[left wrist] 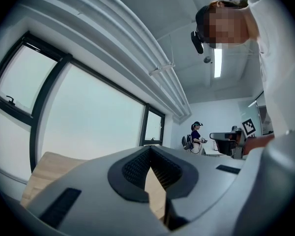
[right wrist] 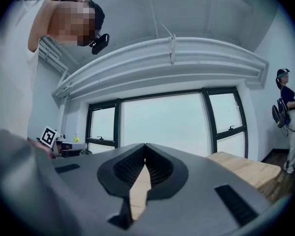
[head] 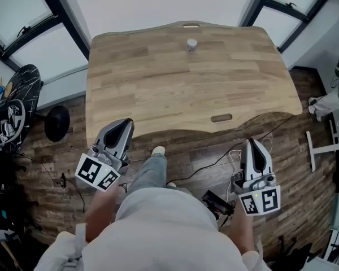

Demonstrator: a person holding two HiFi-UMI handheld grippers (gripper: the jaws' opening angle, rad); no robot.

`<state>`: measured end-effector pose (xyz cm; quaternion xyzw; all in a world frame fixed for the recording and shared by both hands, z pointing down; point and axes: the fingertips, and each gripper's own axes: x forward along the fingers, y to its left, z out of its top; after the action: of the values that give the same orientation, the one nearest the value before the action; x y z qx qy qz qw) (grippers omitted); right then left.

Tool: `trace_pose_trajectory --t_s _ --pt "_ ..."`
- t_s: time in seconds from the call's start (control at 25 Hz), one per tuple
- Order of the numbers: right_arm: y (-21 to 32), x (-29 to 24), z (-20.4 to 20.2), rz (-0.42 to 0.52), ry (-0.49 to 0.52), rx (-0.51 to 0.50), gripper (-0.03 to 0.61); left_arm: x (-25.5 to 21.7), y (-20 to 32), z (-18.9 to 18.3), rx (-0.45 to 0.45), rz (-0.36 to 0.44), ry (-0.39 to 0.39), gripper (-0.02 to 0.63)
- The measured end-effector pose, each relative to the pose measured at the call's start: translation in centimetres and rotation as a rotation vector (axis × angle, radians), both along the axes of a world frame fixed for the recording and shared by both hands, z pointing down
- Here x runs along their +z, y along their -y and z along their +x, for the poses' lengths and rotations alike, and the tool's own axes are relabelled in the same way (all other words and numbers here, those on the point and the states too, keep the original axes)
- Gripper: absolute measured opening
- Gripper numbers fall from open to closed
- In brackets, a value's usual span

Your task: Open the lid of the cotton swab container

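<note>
Our cotton swab container (head: 192, 44) stands at twelve o'clock near the table's (head: 158, 89) far edge. From it, our left gripper (head: 123, 127) waits at seven and our right gripper (head: 252, 145) at five. Both are closed and empty, presumably because we have yet to reach it.

Wooden table (head: 158, 78) bears one small, seemingly lidded container (head: 192, 44).

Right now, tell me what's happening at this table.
A person stands at the near edge of the wooden table, holding a gripper in each hand. The left gripper and right gripper are both shut and empty. The cotton swab container stands alone near the far edge, untouched.
</note>
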<state>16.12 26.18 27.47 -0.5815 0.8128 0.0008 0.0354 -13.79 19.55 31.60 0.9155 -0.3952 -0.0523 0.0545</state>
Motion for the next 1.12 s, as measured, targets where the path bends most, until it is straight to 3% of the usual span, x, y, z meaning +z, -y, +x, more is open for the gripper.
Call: trace_pose_trajectory --t_s 0.84,1.12 --pt "13.0 -1.1 -1.3 0.031 0.009 0.001 0.02 -0.3 15.0 1.5 0.088 -0.009 -0.006 0.012" --pt "16.2 -1.0 -4.1 0.033 -0.038 -0.019 0.02 -0.2 19.4 1.3 0.136 -0.009 -0.012 0.012"
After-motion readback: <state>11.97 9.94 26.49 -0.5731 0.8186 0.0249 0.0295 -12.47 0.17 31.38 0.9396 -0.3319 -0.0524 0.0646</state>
